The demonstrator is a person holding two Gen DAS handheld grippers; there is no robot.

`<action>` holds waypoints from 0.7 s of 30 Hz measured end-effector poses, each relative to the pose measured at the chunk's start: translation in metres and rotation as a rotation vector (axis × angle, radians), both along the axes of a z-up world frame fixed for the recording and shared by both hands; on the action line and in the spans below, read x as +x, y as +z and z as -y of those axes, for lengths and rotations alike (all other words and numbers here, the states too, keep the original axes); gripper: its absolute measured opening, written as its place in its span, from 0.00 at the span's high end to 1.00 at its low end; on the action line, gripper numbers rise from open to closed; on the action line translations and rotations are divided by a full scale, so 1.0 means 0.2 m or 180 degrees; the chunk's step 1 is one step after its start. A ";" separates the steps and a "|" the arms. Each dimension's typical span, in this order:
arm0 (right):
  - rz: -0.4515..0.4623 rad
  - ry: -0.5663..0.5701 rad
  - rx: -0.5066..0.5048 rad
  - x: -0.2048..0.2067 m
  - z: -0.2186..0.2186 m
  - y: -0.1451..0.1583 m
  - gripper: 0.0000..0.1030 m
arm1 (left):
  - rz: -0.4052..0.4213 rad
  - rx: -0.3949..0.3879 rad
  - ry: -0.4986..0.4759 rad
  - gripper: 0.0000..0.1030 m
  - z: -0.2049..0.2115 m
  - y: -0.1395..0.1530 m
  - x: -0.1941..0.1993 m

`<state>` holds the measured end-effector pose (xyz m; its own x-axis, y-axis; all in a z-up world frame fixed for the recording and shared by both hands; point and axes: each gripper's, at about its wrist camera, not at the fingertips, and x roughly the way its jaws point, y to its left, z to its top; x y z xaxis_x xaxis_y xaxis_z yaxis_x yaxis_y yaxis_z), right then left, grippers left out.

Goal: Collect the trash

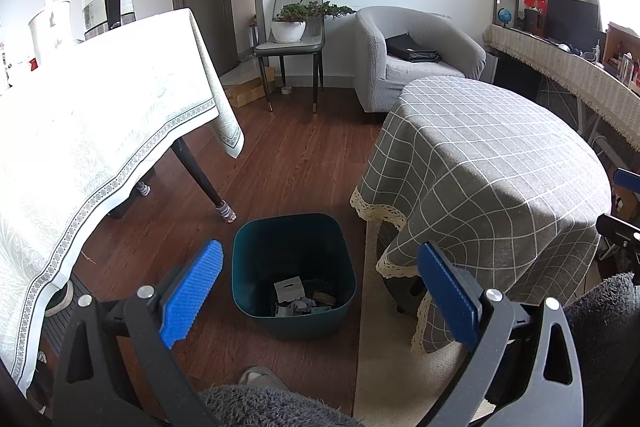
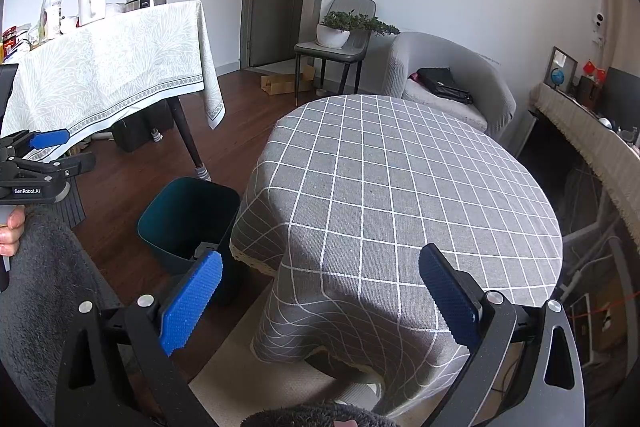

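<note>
Trash bin (image 1: 294, 275): dark teal, on the wood floor (image 1: 280, 163), standing between the white-clothed table (image 1: 100, 115) on your left and the round table with the grey check cloth (image 2: 400, 187) on your right. Bin is open-topped, with crumpled paper and a small white box (image 1: 289, 289) at the bottom. Your left gripper (image 1: 320, 291) hangs above the bin, jaws spread wide, nothing between the blue pads (image 1: 192, 293). Your right gripper (image 2: 320, 301) is over the near edge of the round table, jaws also wide apart and empty. Round tabletop is bare cloth. Its lace-trimmed hem (image 1: 380, 215) hangs just beside the bin's right rim; the white table's leg (image 1: 200, 175) with a striped sock foot stands just behind the bin's left corner. Open floor runs from the bin back toward the chair with the potted plant (image 1: 296, 23) and the grey armchair (image 1: 412, 55). A beige rug (image 1: 384, 367) starts at the bin's right side, under the round table. A slipper toe (image 1: 258, 377) shows near the bottom edge of the left view.
</note>
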<state>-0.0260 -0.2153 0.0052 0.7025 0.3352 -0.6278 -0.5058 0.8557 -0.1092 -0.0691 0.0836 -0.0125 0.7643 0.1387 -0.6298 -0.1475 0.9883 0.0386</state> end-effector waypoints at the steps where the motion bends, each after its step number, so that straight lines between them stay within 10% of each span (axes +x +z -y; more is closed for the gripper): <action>1: -0.0001 0.0001 0.0000 0.00 0.00 0.00 0.03 | 0.0000 -0.0005 0.0001 0.03 0.00 0.00 0.00; 21: -0.0014 0.0000 -0.0016 0.00 0.00 -0.02 0.03 | -0.0012 -0.0105 0.0023 0.03 -0.03 0.00 0.00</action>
